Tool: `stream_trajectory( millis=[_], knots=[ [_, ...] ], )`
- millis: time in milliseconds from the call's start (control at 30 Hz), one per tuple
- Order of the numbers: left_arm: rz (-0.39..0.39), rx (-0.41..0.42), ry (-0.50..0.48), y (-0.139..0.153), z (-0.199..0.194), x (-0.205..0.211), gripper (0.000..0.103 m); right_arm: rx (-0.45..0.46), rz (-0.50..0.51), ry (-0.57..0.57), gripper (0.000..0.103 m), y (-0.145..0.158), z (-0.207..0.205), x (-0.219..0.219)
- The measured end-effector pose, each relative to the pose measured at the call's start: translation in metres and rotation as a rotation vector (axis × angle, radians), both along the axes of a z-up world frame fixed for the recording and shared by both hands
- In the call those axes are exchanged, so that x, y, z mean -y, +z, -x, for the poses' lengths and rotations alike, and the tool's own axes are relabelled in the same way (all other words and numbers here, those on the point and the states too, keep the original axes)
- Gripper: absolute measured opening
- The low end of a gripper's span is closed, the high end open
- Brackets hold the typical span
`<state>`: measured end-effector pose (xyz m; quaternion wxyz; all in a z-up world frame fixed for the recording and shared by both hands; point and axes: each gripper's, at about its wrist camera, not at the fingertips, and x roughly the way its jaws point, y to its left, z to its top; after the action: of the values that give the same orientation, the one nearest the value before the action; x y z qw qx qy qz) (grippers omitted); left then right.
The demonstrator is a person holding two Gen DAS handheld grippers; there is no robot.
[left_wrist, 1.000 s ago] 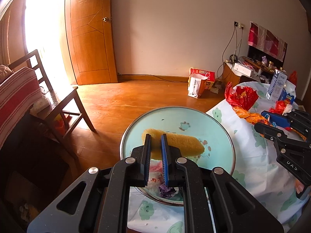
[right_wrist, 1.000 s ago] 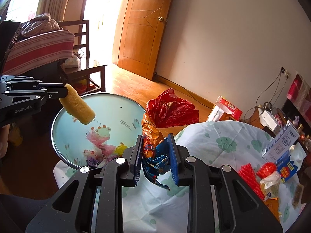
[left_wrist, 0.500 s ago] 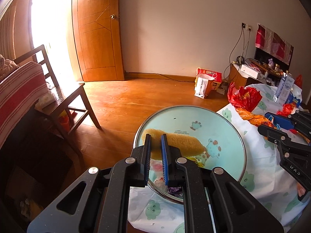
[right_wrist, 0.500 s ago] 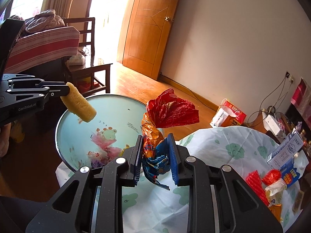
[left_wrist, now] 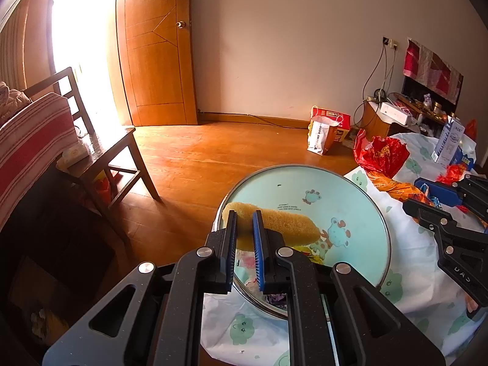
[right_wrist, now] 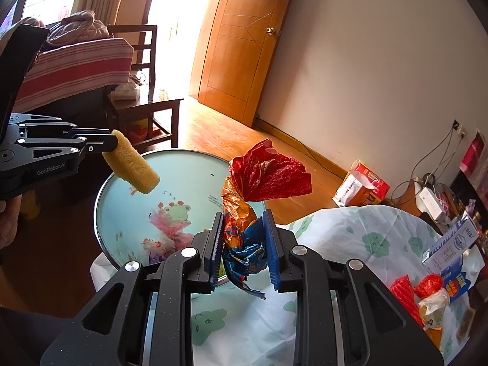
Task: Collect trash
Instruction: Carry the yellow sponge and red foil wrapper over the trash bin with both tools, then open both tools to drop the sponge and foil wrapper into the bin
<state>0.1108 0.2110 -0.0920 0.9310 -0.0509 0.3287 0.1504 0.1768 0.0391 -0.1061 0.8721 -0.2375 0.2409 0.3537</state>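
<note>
My left gripper (left_wrist: 244, 222) is shut on one end of a yellow spongy roll (left_wrist: 283, 224), holding it above a pale blue basin (left_wrist: 360, 201) with cartoon prints. From the right wrist view the same roll (right_wrist: 134, 163) hangs over the basin (right_wrist: 195, 177), pinched at its end by the left gripper (right_wrist: 111, 141). My right gripper (right_wrist: 244, 238) is shut on a crumpled snack wrapper (right_wrist: 259, 189), red at the top, orange and blue lower down, beside the basin's right rim. Pink and purple scraps (right_wrist: 170, 238) lie in the basin's bottom.
The basin rests on a table under a white cloth (right_wrist: 350, 231) with green prints. A milk carton (right_wrist: 451, 244) and red wrappers (right_wrist: 427, 286) lie at the right. A wooden chair (left_wrist: 106, 158) and a striped sofa (left_wrist: 27, 143) stand left; a paper bag (left_wrist: 323, 134) sits on the floor.
Both views have swung slightly, so the basin sits further right in the left wrist view. Both grips are unchanged.
</note>
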Motion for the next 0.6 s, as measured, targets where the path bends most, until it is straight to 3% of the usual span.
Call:
stream_trajectory(
  millis=[367, 467, 500, 567, 600],
  knots=[
    [0.02, 0.014, -0.023, 0.001, -0.001, 0.005, 0.015, 0.003, 0.0, 0.018, 0.026, -0.001, 0.002, -0.007],
    [0.032, 0.019, -0.044, 0.0, -0.002, 0.012, 0.044, -0.013, -0.006, 0.031, 0.035, -0.002, 0.001, -0.008],
    [0.029, 0.022, -0.045, -0.001, -0.002, 0.014, 0.05, -0.008, -0.003, 0.031, 0.041, -0.003, 0.002, -0.008],
    [0.032, 0.019, -0.057, -0.002, -0.002, 0.018, 0.052, -0.005, -0.004, 0.028, 0.049, -0.004, 0.003, -0.007],
    [0.032, 0.016, -0.056, -0.003, -0.001, 0.018, 0.058, -0.007, -0.005, 0.027, 0.051, -0.005, 0.003, -0.007]
  ],
)
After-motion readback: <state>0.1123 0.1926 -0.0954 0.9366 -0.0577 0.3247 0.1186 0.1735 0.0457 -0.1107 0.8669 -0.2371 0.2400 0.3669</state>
